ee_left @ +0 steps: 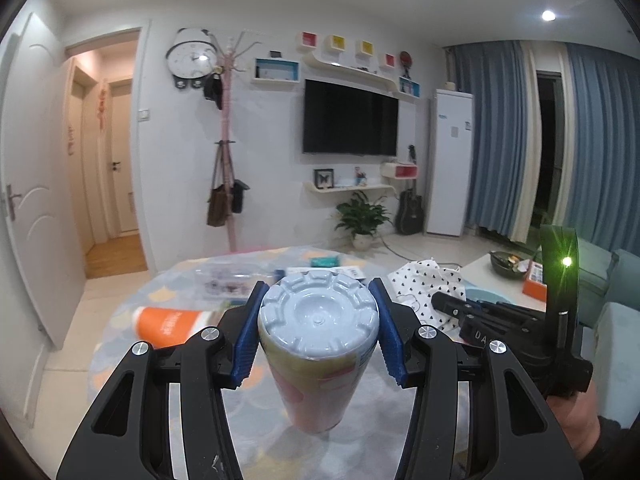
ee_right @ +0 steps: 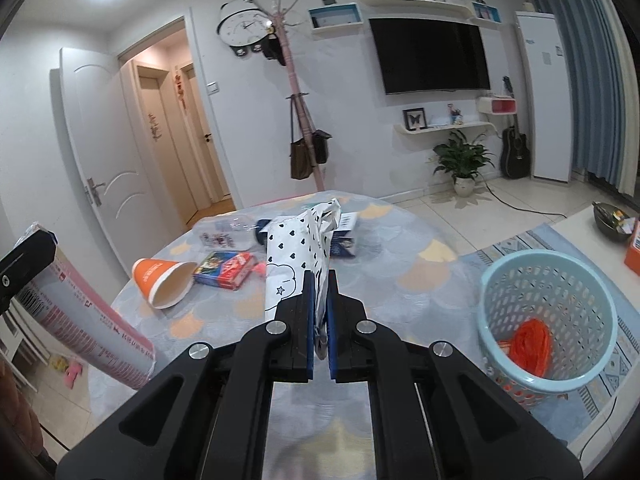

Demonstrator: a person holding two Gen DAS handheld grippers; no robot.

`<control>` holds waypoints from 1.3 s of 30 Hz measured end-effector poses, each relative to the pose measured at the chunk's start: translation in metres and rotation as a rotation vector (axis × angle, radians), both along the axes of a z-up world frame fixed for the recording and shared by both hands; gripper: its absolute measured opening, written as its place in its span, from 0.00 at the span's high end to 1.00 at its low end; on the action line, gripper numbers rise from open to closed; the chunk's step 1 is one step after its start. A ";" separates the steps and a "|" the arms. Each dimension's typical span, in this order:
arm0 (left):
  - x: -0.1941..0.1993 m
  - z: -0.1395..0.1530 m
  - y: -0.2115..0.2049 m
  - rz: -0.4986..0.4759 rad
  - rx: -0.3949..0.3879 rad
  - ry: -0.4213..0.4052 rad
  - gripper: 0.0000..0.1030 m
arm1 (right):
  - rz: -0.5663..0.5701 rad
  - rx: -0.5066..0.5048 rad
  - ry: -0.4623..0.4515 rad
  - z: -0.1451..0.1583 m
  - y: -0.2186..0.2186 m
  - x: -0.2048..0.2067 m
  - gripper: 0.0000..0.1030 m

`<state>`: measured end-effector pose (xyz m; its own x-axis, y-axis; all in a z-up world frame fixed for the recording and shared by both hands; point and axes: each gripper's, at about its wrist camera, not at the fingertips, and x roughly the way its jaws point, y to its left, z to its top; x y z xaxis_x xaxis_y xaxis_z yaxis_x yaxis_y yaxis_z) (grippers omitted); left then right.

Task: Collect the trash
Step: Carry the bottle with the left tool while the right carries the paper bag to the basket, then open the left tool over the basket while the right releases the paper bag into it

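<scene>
My left gripper (ee_left: 318, 322) is shut on a tall pink and yellow canister (ee_left: 316, 360) with a grey plastic end, held above the round table (ee_left: 140, 352). The canister also shows at the left edge of the right wrist view (ee_right: 88, 332). My right gripper (ee_right: 320, 312) is shut on a white paper bag with black hearts (ee_right: 300, 256), lifted over the table; the bag also shows in the left wrist view (ee_left: 428, 284). A light blue perforated basket (ee_right: 548, 320) stands on the floor to the right, with orange trash (ee_right: 530, 346) inside.
An orange paper cup (ee_right: 164, 282) lies on its side on the table, beside a blue and red box (ee_right: 226, 268), a clear plastic package (ee_right: 224, 232) and a blue carton (ee_right: 344, 246). A low white table (ee_right: 600, 236) with a bowl stands at the right.
</scene>
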<state>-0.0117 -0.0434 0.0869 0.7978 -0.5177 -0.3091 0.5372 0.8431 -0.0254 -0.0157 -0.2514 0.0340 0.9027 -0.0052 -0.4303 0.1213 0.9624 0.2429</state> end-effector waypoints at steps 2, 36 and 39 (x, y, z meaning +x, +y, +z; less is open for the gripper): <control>0.002 -0.001 -0.015 -0.033 0.000 0.007 0.52 | -0.022 0.010 -0.001 -0.002 -0.013 -0.003 0.97; 0.068 -0.036 -0.299 -0.408 0.084 0.162 0.52 | -0.454 0.111 0.093 -0.090 -0.241 -0.044 0.96; 0.073 -0.047 -0.317 -0.445 0.119 0.192 0.51 | -0.464 0.119 0.163 -0.103 -0.250 -0.034 0.87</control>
<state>0.0614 -0.3599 0.0399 0.4307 -0.7473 -0.5060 0.8405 0.5363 -0.0767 -0.0499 -0.5017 -0.0691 0.7381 -0.3320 -0.5874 0.5751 0.7648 0.2903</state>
